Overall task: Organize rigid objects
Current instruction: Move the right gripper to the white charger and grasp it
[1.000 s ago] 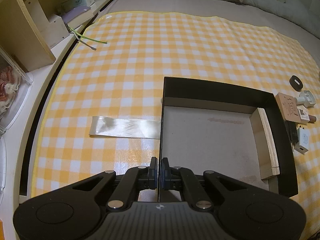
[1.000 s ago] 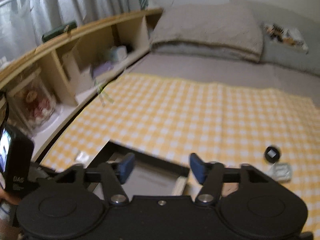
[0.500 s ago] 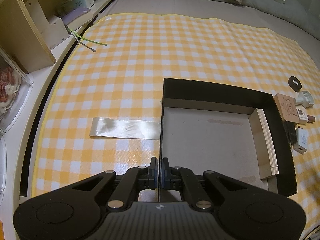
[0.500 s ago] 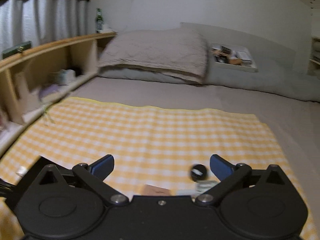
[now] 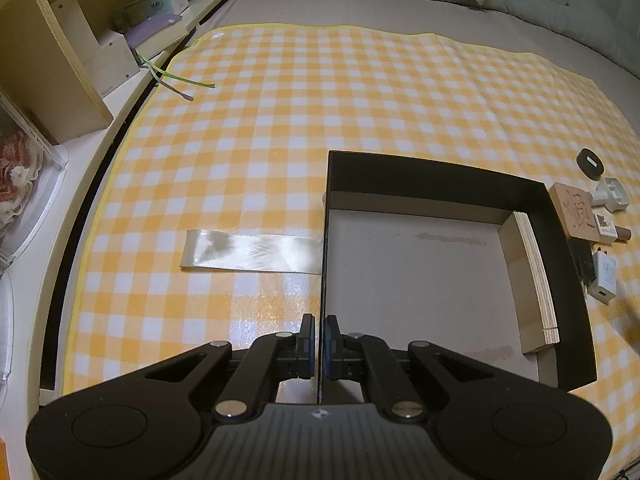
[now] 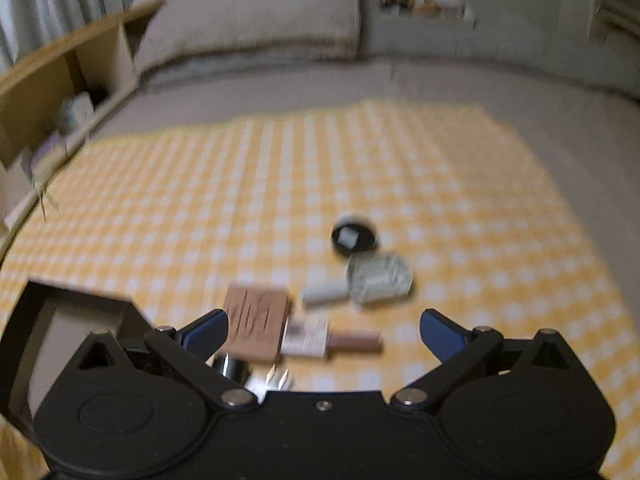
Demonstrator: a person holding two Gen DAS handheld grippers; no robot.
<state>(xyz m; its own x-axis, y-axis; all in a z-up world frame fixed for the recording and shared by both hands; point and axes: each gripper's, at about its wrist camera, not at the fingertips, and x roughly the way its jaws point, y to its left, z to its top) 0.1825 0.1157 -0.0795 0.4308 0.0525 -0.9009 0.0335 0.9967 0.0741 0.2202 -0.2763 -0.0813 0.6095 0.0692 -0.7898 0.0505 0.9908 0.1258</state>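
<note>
1. Grippers: the left gripper [image 5: 319, 344] is pressed together on the thin left wall of the black box [image 5: 560, 216], pinching it at the near end and steadying the box on the checked cloth [image 5: 320, 100].
2. The right gripper [image 6: 322, 330] has its jaws spread wide; they have just been opening, and nothing is pressed between them. Its view is blurred.
3. Items to sort lie in a loose cluster on the cloth, just outside the box's right wall: a carved wooden block [image 6: 256, 322], a small brown stick with a label [image 6: 334, 342], a grey-white plastic piece [image 6: 374, 282] and a black disc [image 6: 354, 236].
4. Key relation: from the right gripper, the block sits just ahead, next to its left finger [image 6: 204, 330]; the stick lies between the two fingers, a little ahead, with its long axis across the gripper's opening, roughly finger to finger. The disc and plastic piece are further ahead.
5. Judgement: the right hand is far nearer the cluster; the left is occupied at the box. For the stick, the wrist would need a roll so the jaws close across its width, not along its length.
6. The box holds only a plywood piece [image 5: 534, 276] against its right wall.
</note>
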